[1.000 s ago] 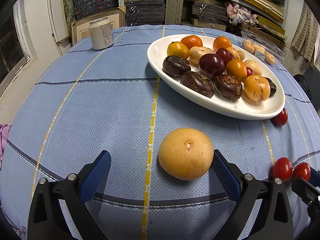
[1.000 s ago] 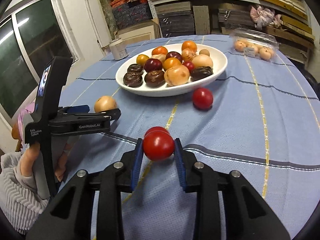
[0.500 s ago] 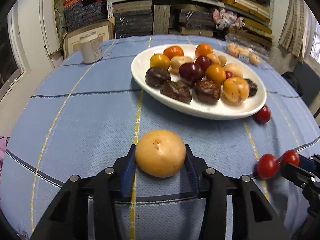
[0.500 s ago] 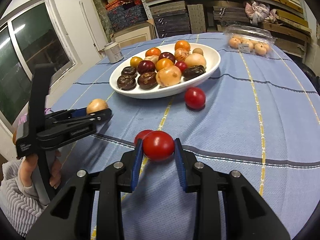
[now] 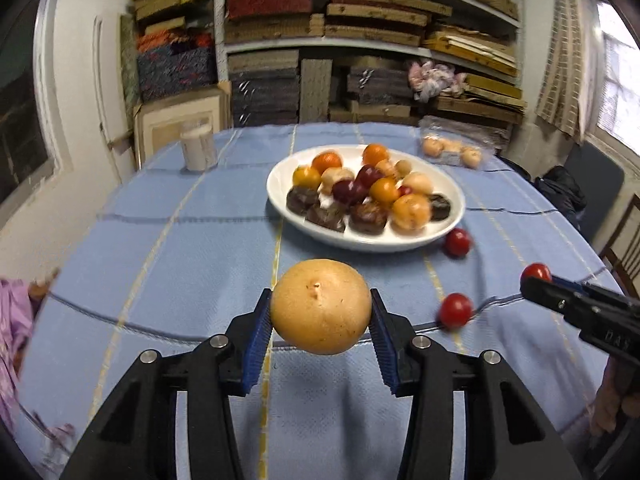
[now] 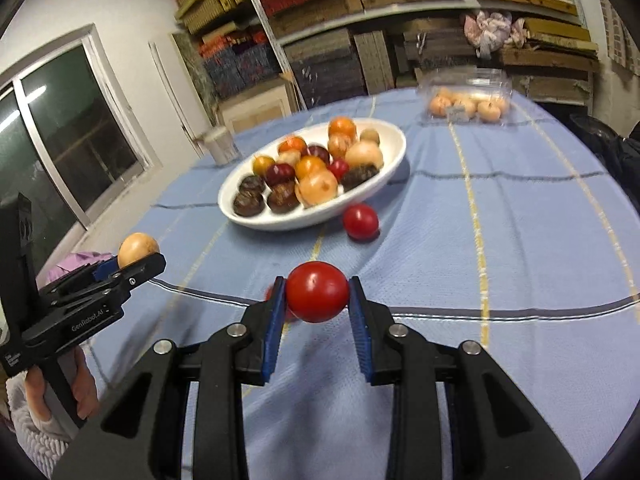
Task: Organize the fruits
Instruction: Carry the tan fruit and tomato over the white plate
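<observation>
While both grippers carry fruit above the cloth [image 5: 168, 240], each should reach over the plate [image 5: 452, 224] rim before letting go — left gripper [image 5: 320, 320] clamps the pear [image 5: 320, 306], right gripper [image 6: 317, 300] clamps one tomato [image 6: 317, 291]. Two tomatoes [image 5: 456, 310] lie loose — one beside the plate.

In the right wrist view, white lettering reading "GenRobot.AI" runs along the black side of the left gripper [image 6: 138, 258]. Lower on that same tool's body sits a small white label in several lines, too tiny to make out. In the left wrist view, the right gripper [image 5: 536, 274] shows pale letters on its black side, perhaps "DAS", cut off and blurred. The can [image 5: 198, 148] by the table's far edge carries print, unreadable.
</observation>
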`<state>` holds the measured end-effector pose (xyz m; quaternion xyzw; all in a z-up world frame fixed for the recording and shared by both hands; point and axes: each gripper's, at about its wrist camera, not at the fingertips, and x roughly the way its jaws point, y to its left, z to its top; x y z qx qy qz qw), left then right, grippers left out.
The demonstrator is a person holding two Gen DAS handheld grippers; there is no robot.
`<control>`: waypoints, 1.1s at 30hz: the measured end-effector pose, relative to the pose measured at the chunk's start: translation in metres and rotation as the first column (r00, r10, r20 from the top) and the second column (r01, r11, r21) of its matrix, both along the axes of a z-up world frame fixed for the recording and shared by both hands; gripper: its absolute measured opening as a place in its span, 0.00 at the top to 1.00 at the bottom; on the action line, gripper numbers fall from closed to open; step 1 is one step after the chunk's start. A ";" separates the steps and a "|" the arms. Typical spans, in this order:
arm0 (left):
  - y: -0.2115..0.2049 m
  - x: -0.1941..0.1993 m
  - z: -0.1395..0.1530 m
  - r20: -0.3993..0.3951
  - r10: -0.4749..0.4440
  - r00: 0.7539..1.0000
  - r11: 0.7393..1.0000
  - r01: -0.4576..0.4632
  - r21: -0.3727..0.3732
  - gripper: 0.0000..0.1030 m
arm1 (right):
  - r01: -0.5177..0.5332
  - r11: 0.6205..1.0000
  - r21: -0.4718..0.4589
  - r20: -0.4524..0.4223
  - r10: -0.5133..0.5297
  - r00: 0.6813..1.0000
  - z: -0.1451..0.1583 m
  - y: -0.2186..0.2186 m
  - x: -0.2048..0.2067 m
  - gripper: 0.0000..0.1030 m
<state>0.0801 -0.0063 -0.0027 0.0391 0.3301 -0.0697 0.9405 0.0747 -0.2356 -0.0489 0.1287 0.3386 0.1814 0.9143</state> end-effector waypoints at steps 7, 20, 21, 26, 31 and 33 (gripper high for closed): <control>-0.008 0.035 0.100 0.136 -0.033 0.990 0.999 0.031 0.015 0.54 | 0.037 0.999 -0.024 0.216 -0.031 0.976 0.120 -0.021 0.003 0.71; -0.050 0.185 0.066 -0.004 -0.031 1.000 0.999 0.031 0.022 0.54 | -0.009 0.991 -0.134 0.133 0.027 0.991 0.105 0.028 0.144 0.71; -0.053 0.199 0.051 -0.037 -0.032 0.999 0.999 0.032 0.019 0.54 | -0.017 0.989 -0.149 0.105 0.033 0.994 0.092 0.033 0.154 0.71; -0.059 0.246 0.002 -0.119 -0.048 0.992 0.999 0.049 0.005 0.54 | -0.053 0.980 -0.193 -0.014 0.051 0.999 0.033 0.047 0.195 0.71; -0.063 0.267 -0.018 -0.139 -0.064 0.988 0.998 0.064 -0.003 0.54 | -0.058 0.979 -0.195 -0.048 0.050 0.998 0.013 0.049 0.210 0.70; -0.067 0.269 -0.020 -0.132 -0.077 0.988 0.997 0.079 0.007 0.46 | -0.059 0.979 -0.195 -0.057 0.049 0.997 0.008 0.048 0.215 0.70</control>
